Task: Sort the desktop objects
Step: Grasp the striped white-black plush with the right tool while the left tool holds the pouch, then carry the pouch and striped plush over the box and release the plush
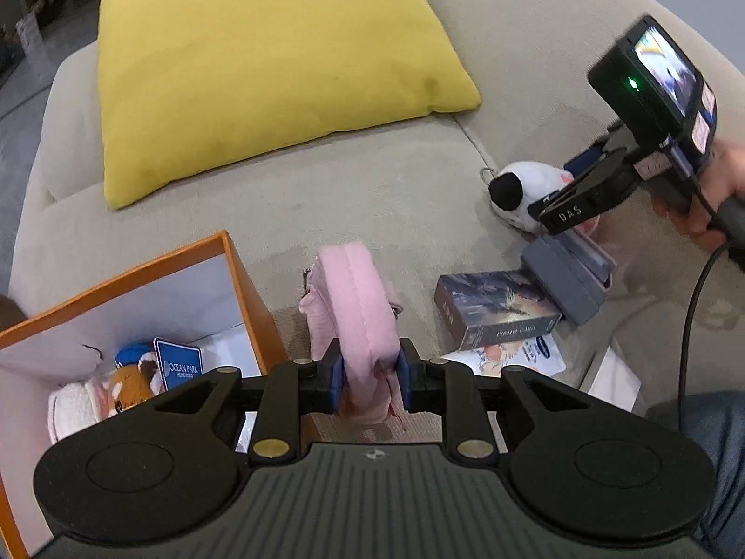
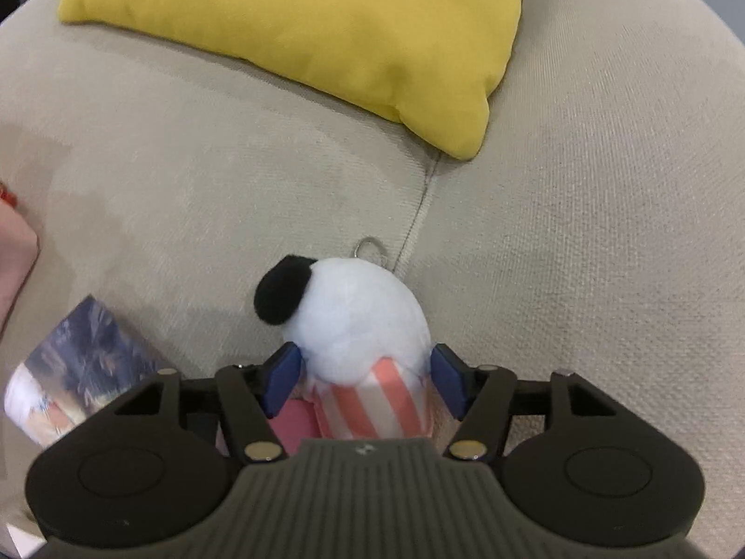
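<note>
Left gripper [image 1: 370, 370]: clamped on pink pouch [image 1: 356, 312], held just right of orange box [image 1: 253, 298].
Right gripper [image 2: 365, 375]: jaws apart, straddling panda plush [image 2: 356, 321]; pads beside its striped body, contact unclear.
Plush: lying on beige sofa [image 2: 582, 233], key ring at far end.
Box: near left, holding soft toys and blue card [image 1: 178, 363].
Card deck [image 1: 493, 310]: near right, beside grey case [image 1: 565, 277].
Yellow cushion [image 1: 260, 65]: far side of sofa.
</note>
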Motion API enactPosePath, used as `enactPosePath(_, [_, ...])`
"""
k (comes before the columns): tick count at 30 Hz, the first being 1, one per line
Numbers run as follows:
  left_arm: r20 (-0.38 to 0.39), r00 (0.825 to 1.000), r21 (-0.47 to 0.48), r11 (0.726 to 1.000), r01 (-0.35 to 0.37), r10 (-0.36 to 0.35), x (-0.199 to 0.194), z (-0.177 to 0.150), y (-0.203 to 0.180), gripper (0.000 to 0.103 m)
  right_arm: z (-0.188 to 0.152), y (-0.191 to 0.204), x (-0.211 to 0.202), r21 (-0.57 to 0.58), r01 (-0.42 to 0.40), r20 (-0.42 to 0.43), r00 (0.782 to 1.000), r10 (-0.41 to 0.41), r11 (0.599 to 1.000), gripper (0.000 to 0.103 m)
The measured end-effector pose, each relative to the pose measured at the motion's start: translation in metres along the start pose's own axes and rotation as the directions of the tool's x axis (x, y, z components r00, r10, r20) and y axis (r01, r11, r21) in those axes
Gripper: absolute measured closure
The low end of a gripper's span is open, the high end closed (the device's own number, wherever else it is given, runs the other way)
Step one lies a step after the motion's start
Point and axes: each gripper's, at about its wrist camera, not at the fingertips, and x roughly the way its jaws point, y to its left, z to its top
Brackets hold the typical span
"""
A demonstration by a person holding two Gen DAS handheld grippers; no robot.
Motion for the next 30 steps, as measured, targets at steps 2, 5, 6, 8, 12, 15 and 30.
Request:
enactPosePath(2, [-0.004, 1.000, -0.016, 1.000, 0.001, -0.001, 0.000, 0.000, 0.000, 0.079, 0.003, 0.001, 0.000, 0.004, -0.004, -0.004, 1.000, 0.004, 1.000, 0.043])
enactPosePath(5, [0.020, 1.000, -0.026, 1.000, -0.007, 0.008, -0.003, -0.002, -0.001, 0.080, 0.000, -0.001, -0.005, 0.013, -0.002, 0.000, 1.000, 0.002, 1.000, 0.050])
enactPosePath(6, [0.032, 0.999, -0.029, 1.000, -0.005, 0.006, -0.005, -0.003, -0.001, 0.081, -0.002, -0.002, -0.007, 0.016, -0.002, 0.005, 1.000, 0.002, 1.000, 0.051])
enactPosePath(8, [0.059, 0.998, -0.037, 0.999, -0.008, 0.010, -0.011, -0.004, -0.002, 0.081, -0.005, -0.002, -0.015, 0.026, -0.004, 0.026, 1.000, 0.004, 1.000, 0.052])
enactPosePath(12, [0.132, 0.991, -0.050, 0.999, 0.004, 0.002, -0.037, -0.006, -0.006, 0.081, -0.007, -0.006, -0.034, 0.058, -0.015, 0.080, 0.997, 0.010, 0.998, 0.052])
enactPosePath(15, [0.200, 0.980, -0.052, 0.998, 0.021, -0.010, -0.067, -0.009, -0.009, 0.081, -0.009, -0.013, -0.061, 0.104, -0.048, 0.128, 0.991, 0.034, 0.993, 0.052])
enactPosePath(30, [0.416, 0.902, -0.089, 0.993, -0.084, 0.113, -0.206, -0.090, 0.016, 0.081, -0.041, 0.075, -0.223, 0.145, -0.598, 0.503, 0.731, 0.461, 0.788, 0.052])
